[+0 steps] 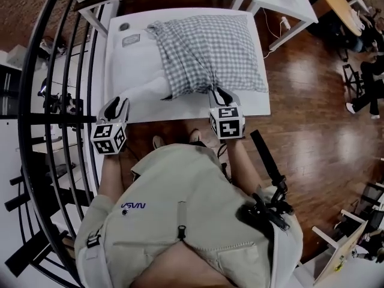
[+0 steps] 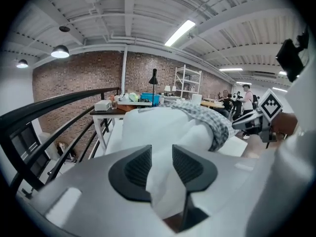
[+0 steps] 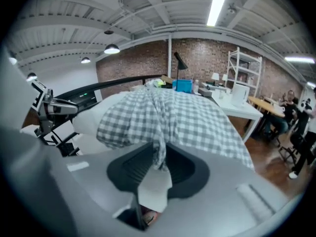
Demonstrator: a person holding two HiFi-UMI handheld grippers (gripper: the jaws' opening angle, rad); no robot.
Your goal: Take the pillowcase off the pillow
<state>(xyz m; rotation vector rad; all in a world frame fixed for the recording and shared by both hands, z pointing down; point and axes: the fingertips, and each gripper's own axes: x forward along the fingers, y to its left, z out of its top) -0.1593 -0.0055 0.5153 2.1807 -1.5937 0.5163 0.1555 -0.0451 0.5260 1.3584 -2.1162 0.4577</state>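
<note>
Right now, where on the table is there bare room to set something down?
Bare: the near-right corner of the table, bordered by the pillowcase and the right gripper; also the near-edge strip between the two grippers. Crowded: the far-left corner holds two small items, the white pillow fills the left side, and the left gripper sits at the near-left corner.

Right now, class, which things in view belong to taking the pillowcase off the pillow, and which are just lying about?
Job: checked pillowcase, white pillow, left gripper, right gripper.
Lying about: flat grey rectangle, dark round item, both on the table beside the pillow.
</note>
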